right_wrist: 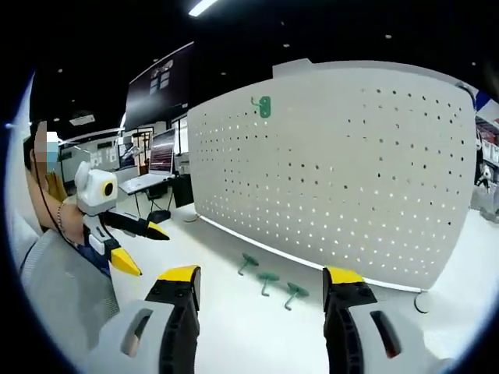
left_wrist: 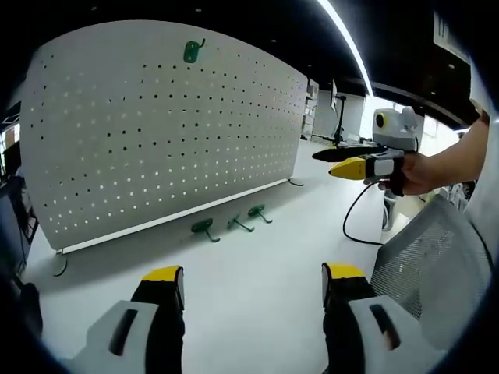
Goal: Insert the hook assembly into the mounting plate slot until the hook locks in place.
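Hooks waiting at the foot of the pegboard

Hooks – three green ones, lying loose on the white tabletop just before the pegboard; a fourth hook already hung near the board's top. Left gripper with jaws wide apart and empty, right gripper likewise. Probably best to reach low, pinch one hook by its shank, keep its mounting tabs facing the holes – then press square. Beyond: dim office, ceiling strip light, monitors, a mesh chair back.
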